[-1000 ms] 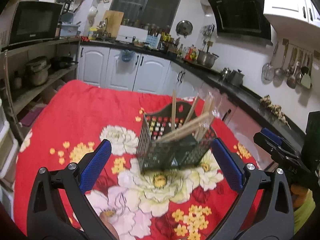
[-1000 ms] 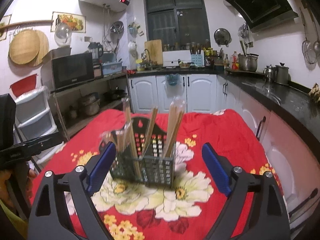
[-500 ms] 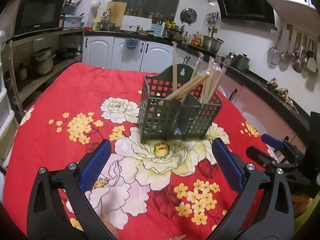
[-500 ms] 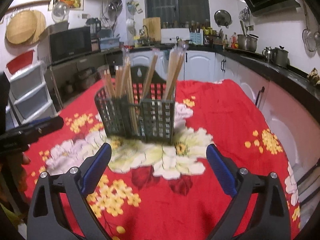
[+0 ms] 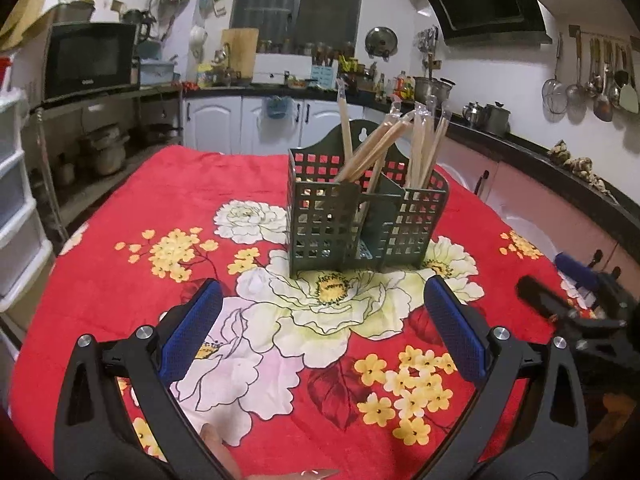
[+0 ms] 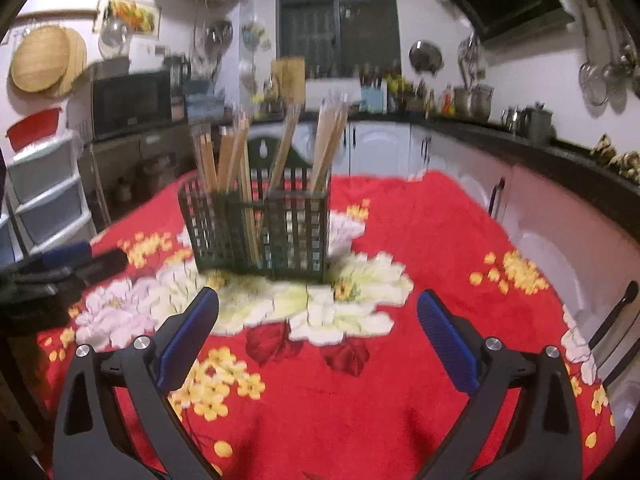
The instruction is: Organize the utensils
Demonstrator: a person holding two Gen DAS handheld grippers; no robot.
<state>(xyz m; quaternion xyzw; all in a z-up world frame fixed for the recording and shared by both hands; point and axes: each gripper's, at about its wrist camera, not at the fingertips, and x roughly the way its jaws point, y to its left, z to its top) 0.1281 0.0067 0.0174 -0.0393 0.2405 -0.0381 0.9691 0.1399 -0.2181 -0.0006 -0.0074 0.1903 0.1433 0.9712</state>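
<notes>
A dark green lattice utensil holder (image 5: 366, 216) (image 6: 260, 232) stands upright on the red flowered tablecloth (image 5: 132, 216), its compartments filled with several wrapped wooden chopsticks (image 5: 384, 142) (image 6: 328, 136). My left gripper (image 5: 322, 300) is open and empty, a short way in front of the holder. My right gripper (image 6: 318, 312) is opening to full width with nothing between its blue pads (image 6: 444, 340), also short of the holder. Each gripper shows at the edge of the other's view: the right one (image 5: 576, 292), the left one (image 6: 68, 262).
The table fills the middle of a kitchen. White drawers (image 5: 16, 216) stand at the left, a counter with pots (image 5: 484, 116) and hanging ladles (image 5: 596, 80) runs along the right, a microwave (image 5: 88, 60) sits on a shelf. A fingertip (image 5: 216, 448) shows at the bottom edge.
Both grippers have sunk toward the tablecloth and drawn back from the holder, which now stands still on the cloth. The right jaws stand slightly wider.
</notes>
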